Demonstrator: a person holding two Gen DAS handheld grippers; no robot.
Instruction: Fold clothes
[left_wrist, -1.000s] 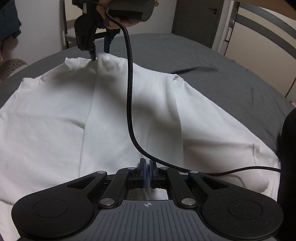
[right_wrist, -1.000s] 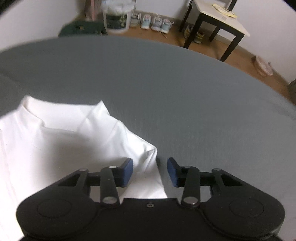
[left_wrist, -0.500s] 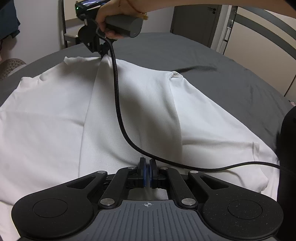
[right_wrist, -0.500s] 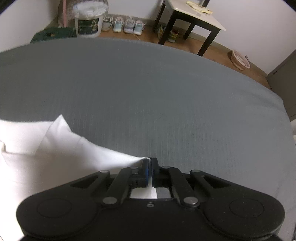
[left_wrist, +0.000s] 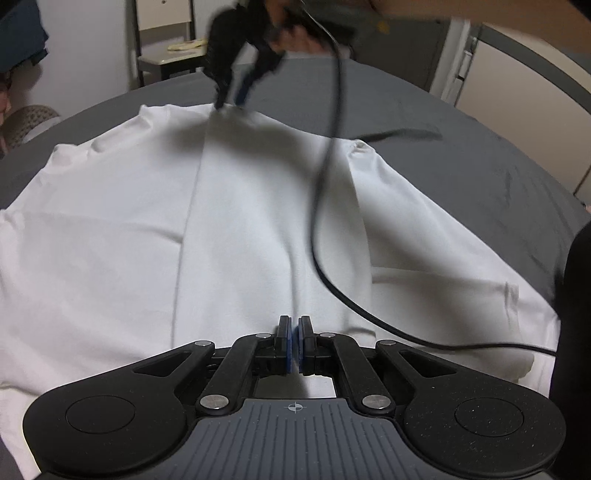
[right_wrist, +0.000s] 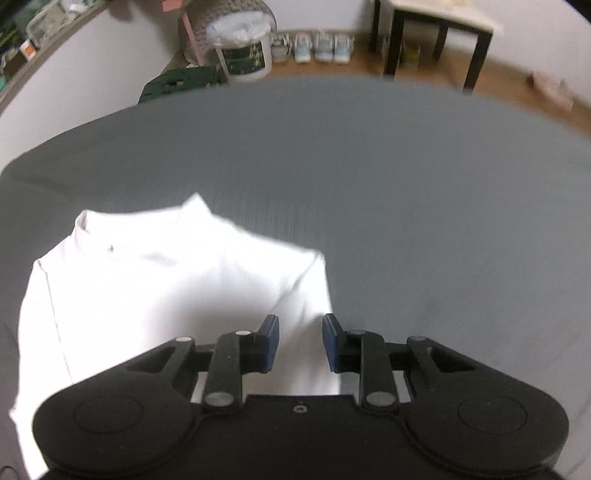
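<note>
Left hand-held gripper (left_wrist: 294, 345): jaws pressed together on the near edge of the white shirt (left_wrist: 155, 236). Right hand-held gripper (right_wrist: 300, 343): jaws apart, nothing between them, hovering at the shirt's far corner; its tips sit just above the cloth in the left view. Shirt spread flat on the bed (right_wrist: 406, 206), one side panel folded inward. Black cable (left_wrist: 321, 206) trails across the cloth. Wide bare grey sheet beyond the far edge. Floor past it: white bucket (right_wrist: 245, 55), shoes (right_wrist: 314, 46), dark-legged side table (right_wrist: 439, 33).
</note>
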